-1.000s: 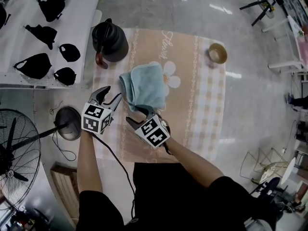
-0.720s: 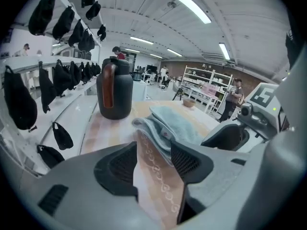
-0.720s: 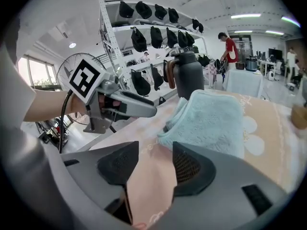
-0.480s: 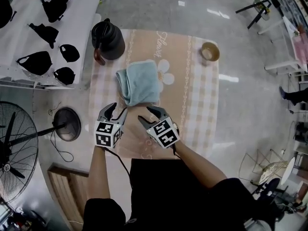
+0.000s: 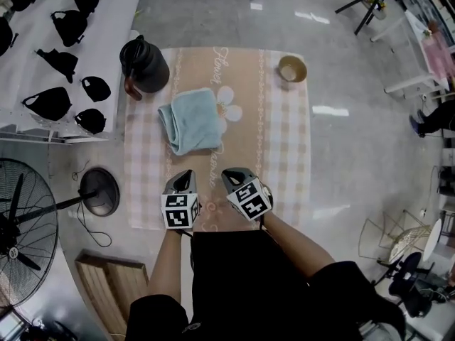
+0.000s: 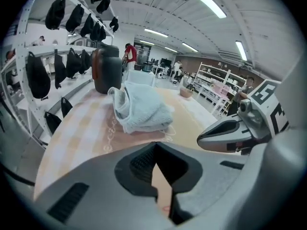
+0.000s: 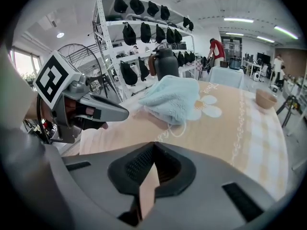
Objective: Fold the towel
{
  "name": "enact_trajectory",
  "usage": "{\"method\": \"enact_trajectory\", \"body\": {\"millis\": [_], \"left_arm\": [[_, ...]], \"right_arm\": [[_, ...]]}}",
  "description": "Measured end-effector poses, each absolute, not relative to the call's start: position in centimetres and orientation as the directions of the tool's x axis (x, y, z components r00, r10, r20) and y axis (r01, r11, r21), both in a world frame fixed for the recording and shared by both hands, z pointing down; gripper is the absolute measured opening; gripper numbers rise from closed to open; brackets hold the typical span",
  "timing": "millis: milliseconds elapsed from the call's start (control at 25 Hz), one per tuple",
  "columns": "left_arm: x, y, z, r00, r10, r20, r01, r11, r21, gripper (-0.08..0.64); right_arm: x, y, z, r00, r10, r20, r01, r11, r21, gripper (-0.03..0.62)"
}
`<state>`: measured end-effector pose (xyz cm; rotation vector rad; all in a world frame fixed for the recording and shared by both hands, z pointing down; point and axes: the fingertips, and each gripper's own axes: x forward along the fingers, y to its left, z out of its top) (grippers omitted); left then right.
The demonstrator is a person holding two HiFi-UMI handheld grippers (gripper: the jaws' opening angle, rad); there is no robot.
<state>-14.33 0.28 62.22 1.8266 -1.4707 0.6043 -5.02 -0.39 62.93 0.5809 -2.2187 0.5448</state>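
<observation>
A light blue towel (image 5: 190,121) lies folded in a small bundle on the beige checked tablecloth (image 5: 284,148), left of a printed flower. It shows in the left gripper view as the towel (image 6: 141,109) ahead of the jaws, and in the right gripper view as the towel (image 7: 172,98). My left gripper (image 5: 183,178) and right gripper (image 5: 231,177) hover side by side over the table's near edge, well short of the towel. Both are shut, with nothing between the jaws. Each sees the other: the right gripper (image 6: 230,133), the left gripper (image 7: 96,111).
A black jug (image 5: 144,64) stands at the table's far left corner and a small tan bowl (image 5: 292,69) at the far right. A white rack of black caps (image 5: 57,55) runs along the left, and a floor fan (image 5: 21,226) stands near left.
Both grippers drew back from the towel toward the table's near edge and went from open to shut. The towel stays folded on the cloth.
</observation>
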Motion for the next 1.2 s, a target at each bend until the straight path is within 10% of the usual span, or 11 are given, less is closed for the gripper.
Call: {"method": "enact_trajectory", "body": {"millis": [1200], "left_arm": [[-8.9, 4.8, 47.5, 0.172, -0.835, 0.522, -0.968, -0.046, 0.245, 0.003]], "right_arm": [[2.2, 0.8, 47.8, -0.656, -0.559, 0.507, -0.696, 0.709, -0.118, 0.003]]}}
